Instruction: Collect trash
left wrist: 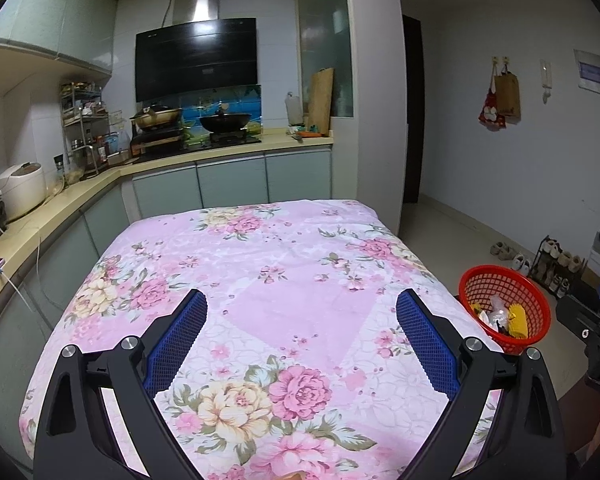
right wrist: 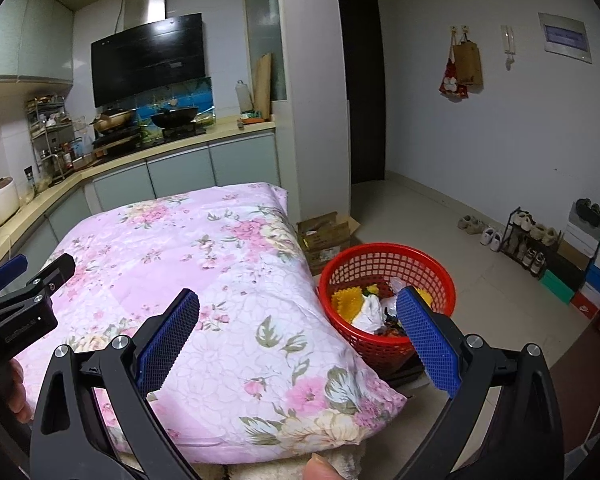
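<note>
Seen from the left wrist: left gripper spread wide, blue pads far apart, nothing between them, hanging over the pink floral quilt. Red basket on the floor just beside the quilt's right edge, lower than its top surface. Trash piled inside the basket: something yellow, some white and clear crumpled bits, too small to sort further. Right gripper poking in past the basket at the frame's right border, jaw state not readable from this side. Kitchen counter beyond the quilt's far edge, with a black wok under a dark range hood. Shoe rack against the wall, behind the basket.

Seen from the right wrist: right gripper also spread wide and empty, left pad over the quilt, right pad overlapping the red basket in the picture. Basket close against the quilt's right side, holding the trash: yellow ridged pieces, white crumpled paper, dark scraps. Cardboard box on the floor just behind the basket, beside the quilt's far corner. Left gripper over the quilt's left part, jaws parted. Thumb at the bottom border, below the quilt's near corner
</note>
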A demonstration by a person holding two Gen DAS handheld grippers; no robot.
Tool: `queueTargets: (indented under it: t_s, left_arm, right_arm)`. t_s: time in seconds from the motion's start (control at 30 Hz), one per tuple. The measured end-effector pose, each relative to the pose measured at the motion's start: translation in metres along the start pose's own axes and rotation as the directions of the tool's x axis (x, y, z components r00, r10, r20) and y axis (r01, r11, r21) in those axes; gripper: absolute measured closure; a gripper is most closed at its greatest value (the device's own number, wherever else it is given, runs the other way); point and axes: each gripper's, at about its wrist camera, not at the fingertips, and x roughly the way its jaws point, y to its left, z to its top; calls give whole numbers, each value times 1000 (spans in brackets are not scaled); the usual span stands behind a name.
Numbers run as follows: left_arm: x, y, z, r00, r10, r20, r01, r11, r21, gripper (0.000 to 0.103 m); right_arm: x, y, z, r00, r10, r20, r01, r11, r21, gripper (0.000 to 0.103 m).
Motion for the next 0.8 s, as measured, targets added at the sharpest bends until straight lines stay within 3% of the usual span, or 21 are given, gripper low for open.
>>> queueTargets:
  t_s: [0.8]
  left_arm:
    - [7,-31,-2,998,-60,-10,60,997,42,11]
  right_arm:
    - [8,-19,-7,999,-29,-27,31,999,43,7]
